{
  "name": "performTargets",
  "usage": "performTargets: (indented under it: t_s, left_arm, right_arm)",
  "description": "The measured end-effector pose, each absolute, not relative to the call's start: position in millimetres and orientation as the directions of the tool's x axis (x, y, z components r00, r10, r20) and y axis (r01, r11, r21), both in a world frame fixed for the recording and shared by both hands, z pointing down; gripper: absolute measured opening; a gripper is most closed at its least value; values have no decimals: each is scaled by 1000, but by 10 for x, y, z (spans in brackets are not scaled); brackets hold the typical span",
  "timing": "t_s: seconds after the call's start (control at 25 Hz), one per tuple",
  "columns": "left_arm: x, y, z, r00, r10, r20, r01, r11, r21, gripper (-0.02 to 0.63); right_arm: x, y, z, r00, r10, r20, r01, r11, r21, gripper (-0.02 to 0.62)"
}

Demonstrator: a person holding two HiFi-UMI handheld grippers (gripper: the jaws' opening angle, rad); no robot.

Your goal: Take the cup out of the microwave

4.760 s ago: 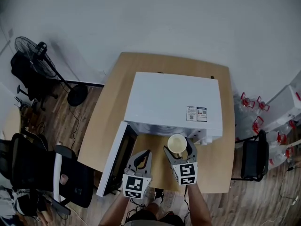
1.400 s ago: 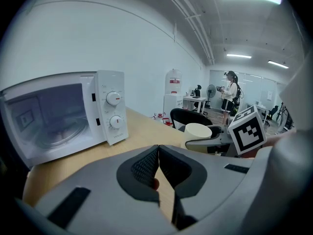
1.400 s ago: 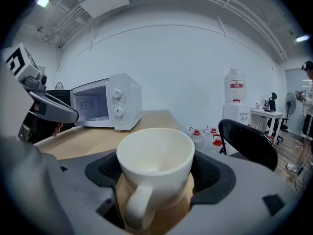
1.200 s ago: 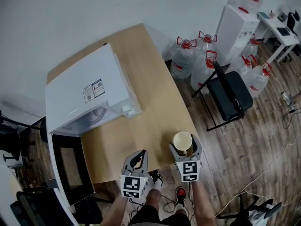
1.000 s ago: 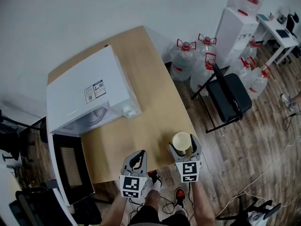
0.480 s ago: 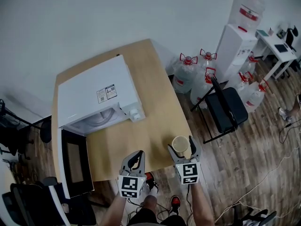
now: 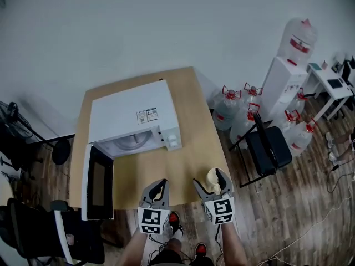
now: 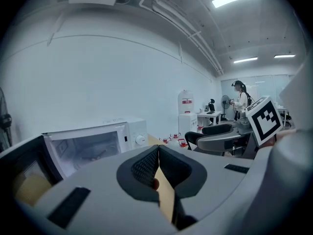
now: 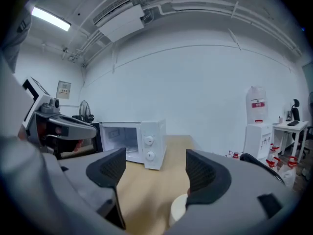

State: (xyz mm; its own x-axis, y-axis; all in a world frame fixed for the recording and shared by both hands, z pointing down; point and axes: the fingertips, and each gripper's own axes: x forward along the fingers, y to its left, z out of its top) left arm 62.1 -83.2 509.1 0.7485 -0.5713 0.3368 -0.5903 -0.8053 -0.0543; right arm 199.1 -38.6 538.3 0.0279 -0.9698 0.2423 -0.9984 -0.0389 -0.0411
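The cup (image 7: 212, 177) stood outside the microwave (image 7: 133, 112), on the table (image 7: 194, 148) in front of the oven and to its right, near the table's edge. The right claw (image 7: 209, 177) was spread wide around it, the cup sitting low against the right-hand jaw; whether they touched couldn't be made out. The left claw (image 7: 160, 186), in front of the microwave's open door (image 7: 99, 182), was pressed together on nothing

Head view: from high above the near edge of the table (image 7: 166, 173), looking steeply down on the microwave (image 7: 132, 112). Both gripper views: low, close over that edge, facing the microwave's open front; all three share it.
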Motion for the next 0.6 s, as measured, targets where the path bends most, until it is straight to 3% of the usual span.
performTargets:
  t_s: [0.44,0.6]
  left_arm:
    - [25,-643,4606,679,-689,254,-692,-716,-92,23]
    - [-210,-536,4513,644,-728,237,-728,-678,-103,23]
  right_arm:
    - [1323,-335,4877,-115,-979,169,-993,111,-35,383]
    - [1123,-277,4778,-145,-978,150,-989,142,-28,302]
